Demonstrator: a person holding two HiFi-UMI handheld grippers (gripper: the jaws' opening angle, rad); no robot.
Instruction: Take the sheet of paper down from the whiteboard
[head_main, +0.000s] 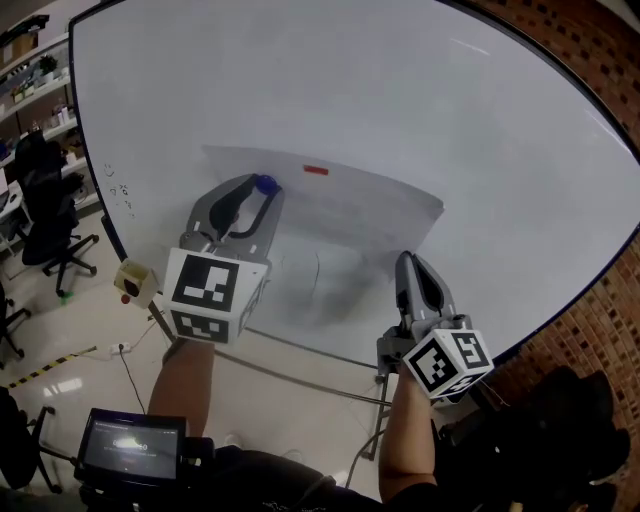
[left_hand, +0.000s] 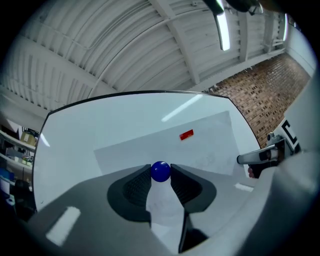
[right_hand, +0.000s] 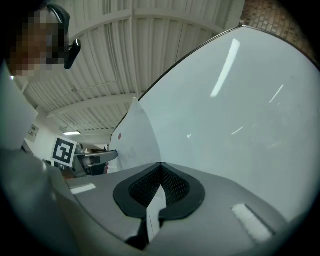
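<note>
The sheet of paper (head_main: 350, 215) lies flat on the whiteboard (head_main: 420, 90), with a red magnet (head_main: 315, 170) at its top edge. The left hand-held gripper (left_hand: 160, 172) is clamped on a blue ball magnet (head_main: 265, 184) near the sheet's upper left. The right hand-held gripper (right_hand: 161, 167) is closed on the sheet's lower right corner. The best move is probably to pull the blue magnet straight off the board. The right should hold gently and not tug while the red magnet pins the paper, or it may tear.

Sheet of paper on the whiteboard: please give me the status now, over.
Left gripper shut on blue magnet. Right gripper shut on sheet of paper, lower right. Red magnet pins its top edge to whiteboard.
</note>
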